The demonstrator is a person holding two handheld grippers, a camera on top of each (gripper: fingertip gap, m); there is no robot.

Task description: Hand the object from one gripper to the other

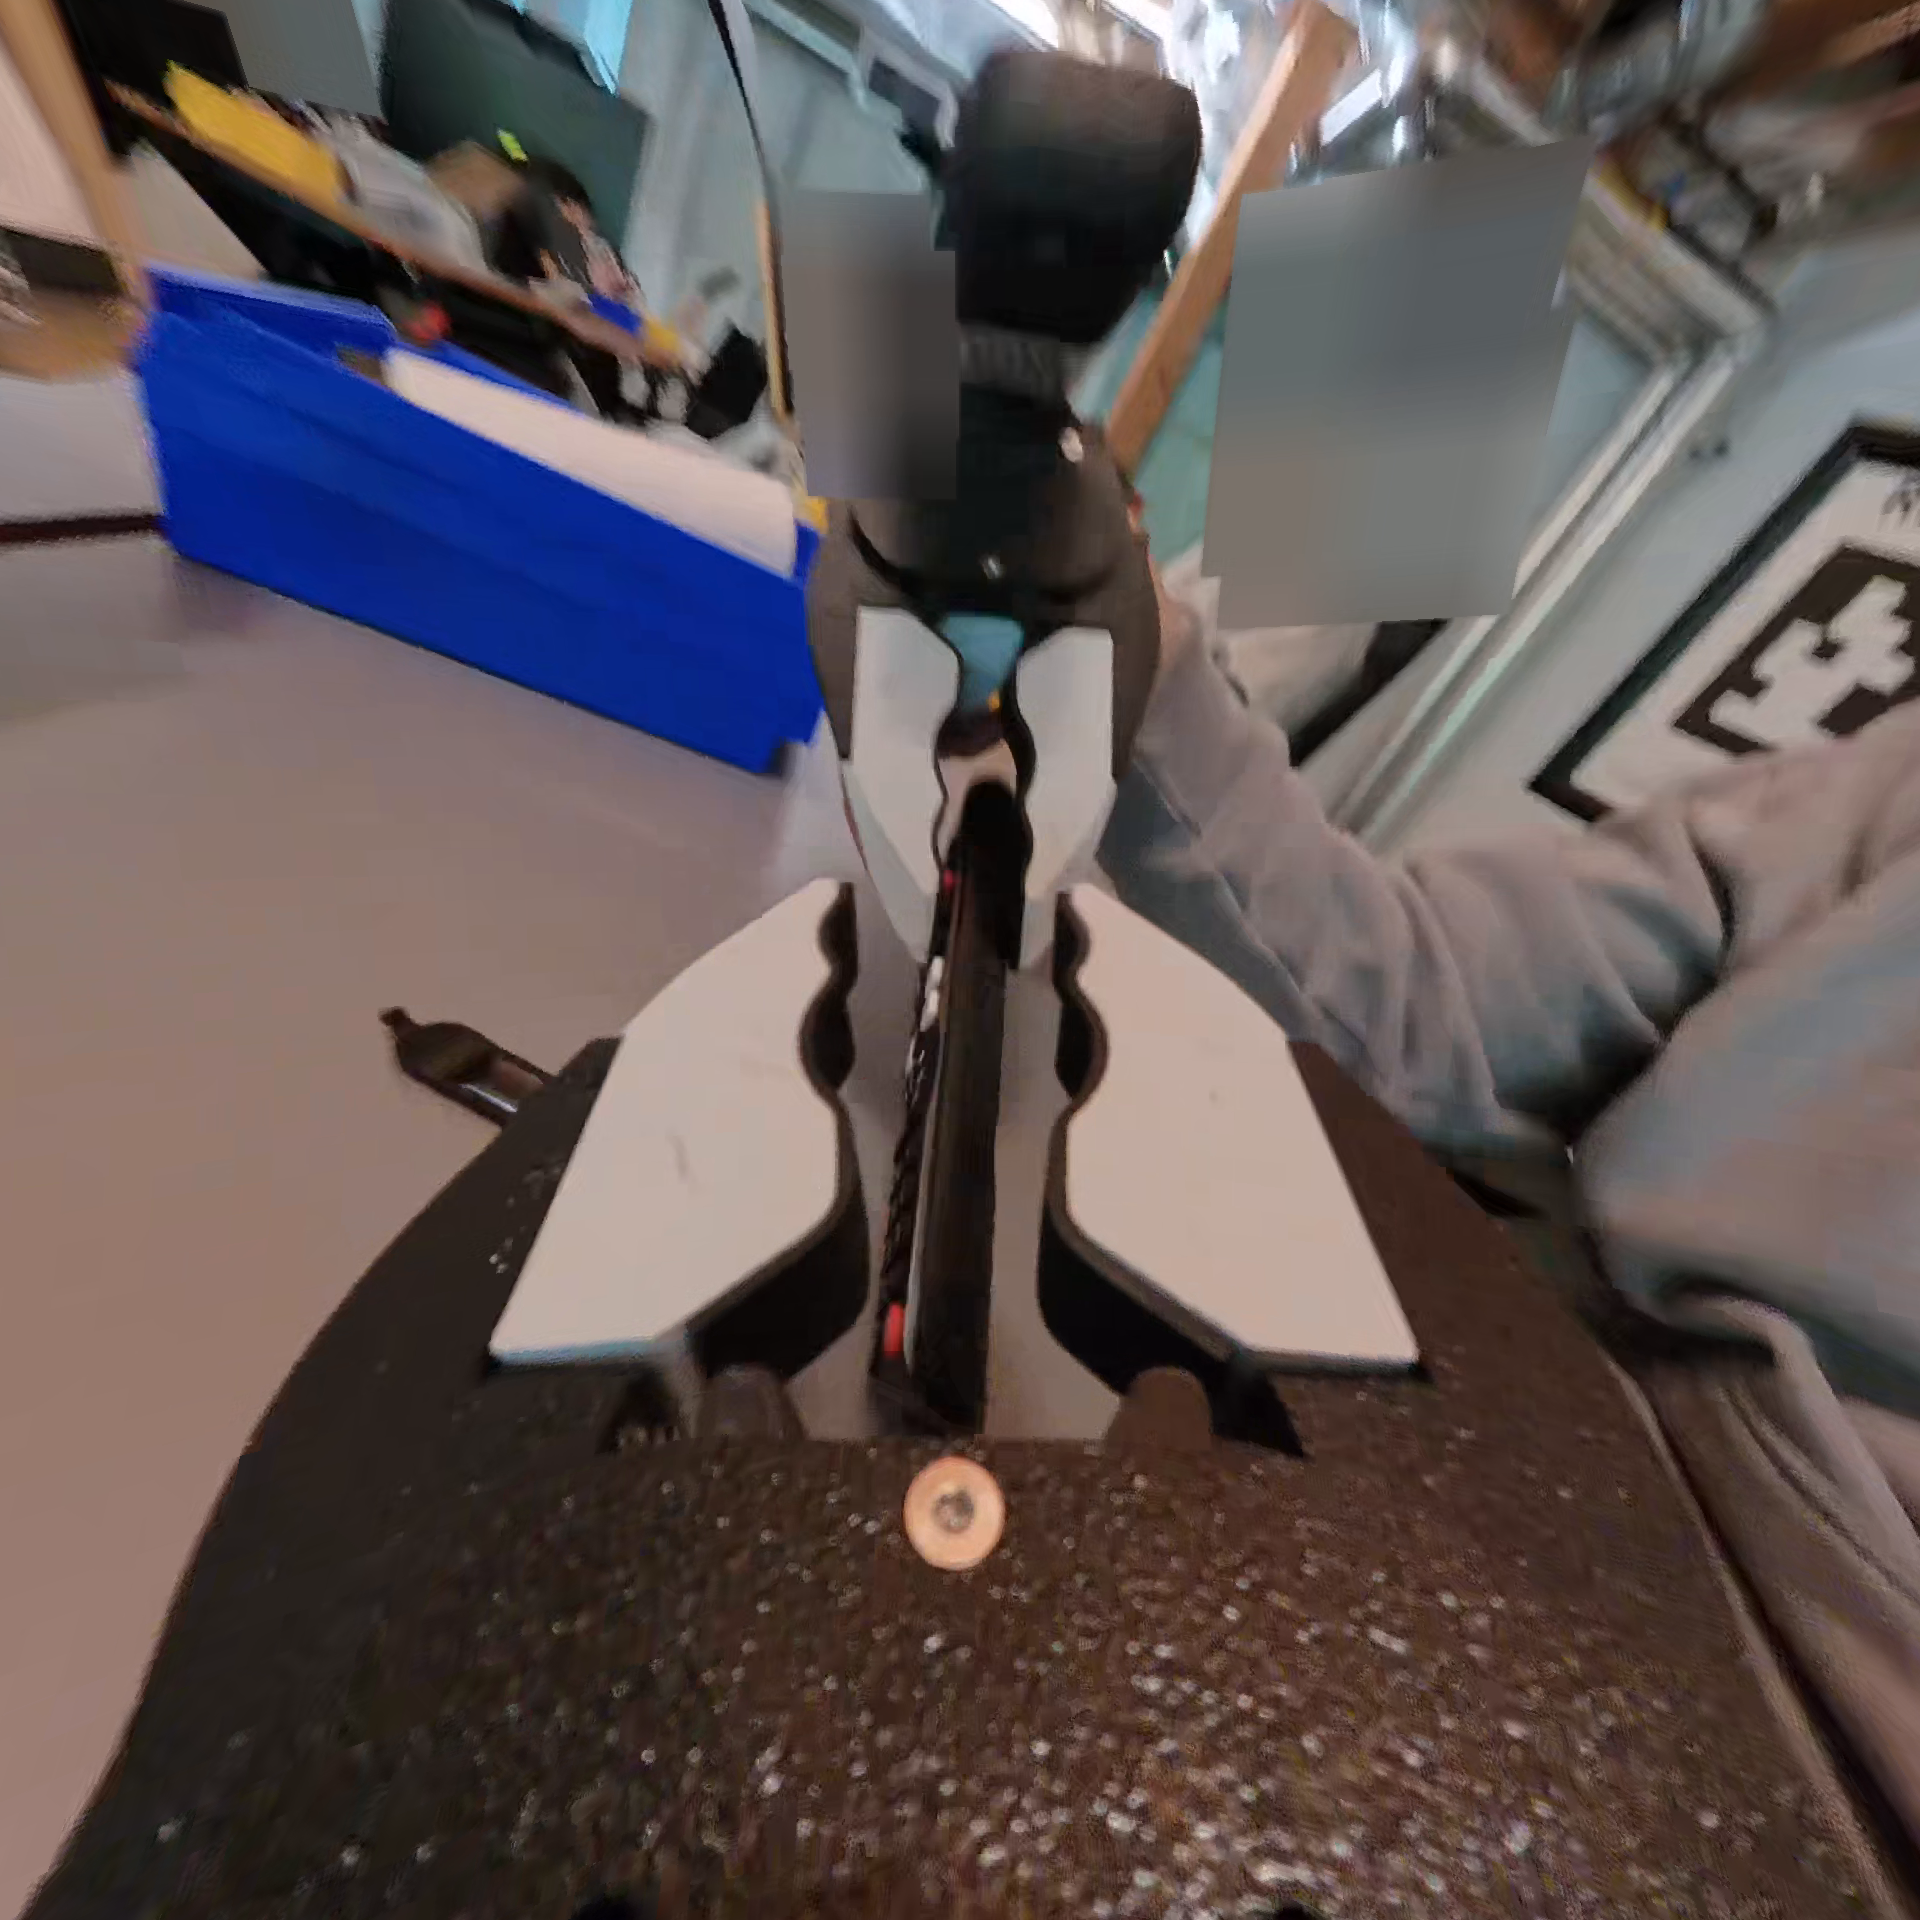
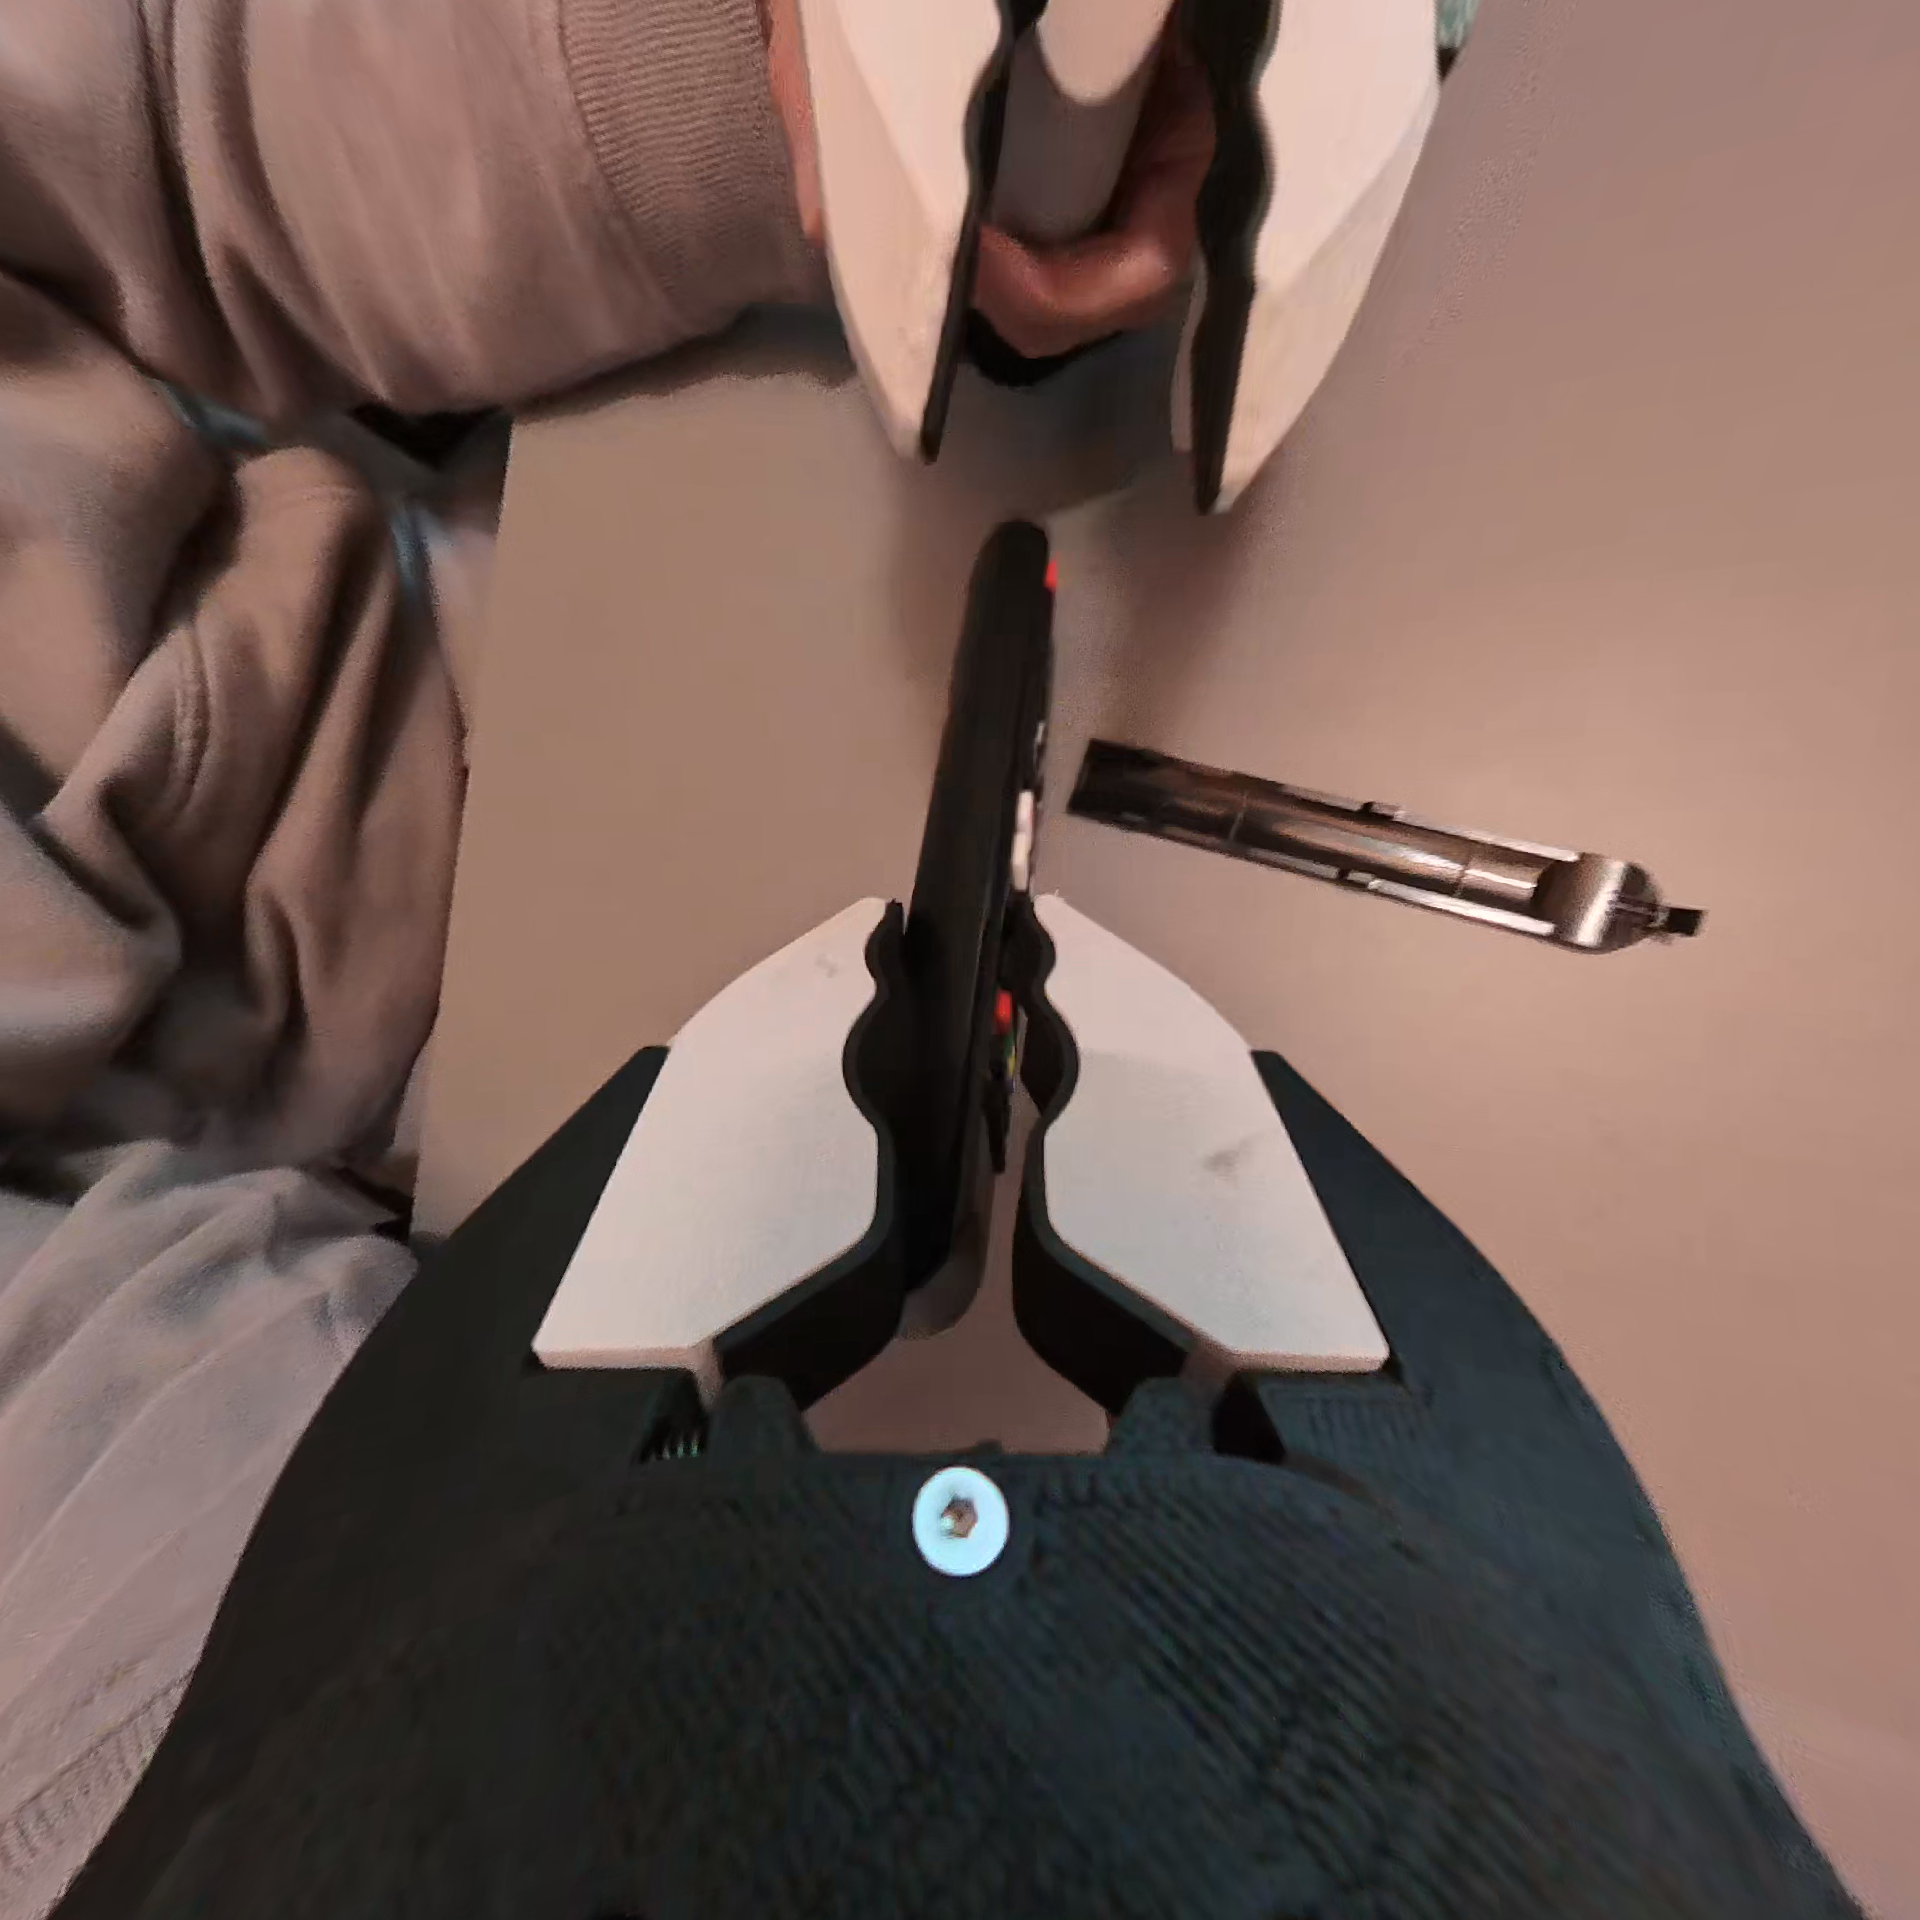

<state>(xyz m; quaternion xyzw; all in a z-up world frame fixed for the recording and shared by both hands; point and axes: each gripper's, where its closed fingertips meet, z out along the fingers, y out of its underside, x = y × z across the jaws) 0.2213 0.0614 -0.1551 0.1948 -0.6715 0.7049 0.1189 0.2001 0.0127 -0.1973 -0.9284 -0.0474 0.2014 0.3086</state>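
A black remote control with coloured buttons is held edge-on above the grey table. My right gripper is shut on its near end. In the left wrist view the remote runs along the gap between my left gripper's open fingers, with room on both sides, and the right gripper grips its far end. In the right wrist view the left gripper stands open, and the remote's free end is just short of its fingertips.
A shiny metal bar-shaped tool lies on the table right of the remote; it shows dark in the left wrist view. A blue bin holding a white sheet stands far left. Grey sleeves flank the grippers. The tips of one gripper are about 8 cm away from the tips of the other.
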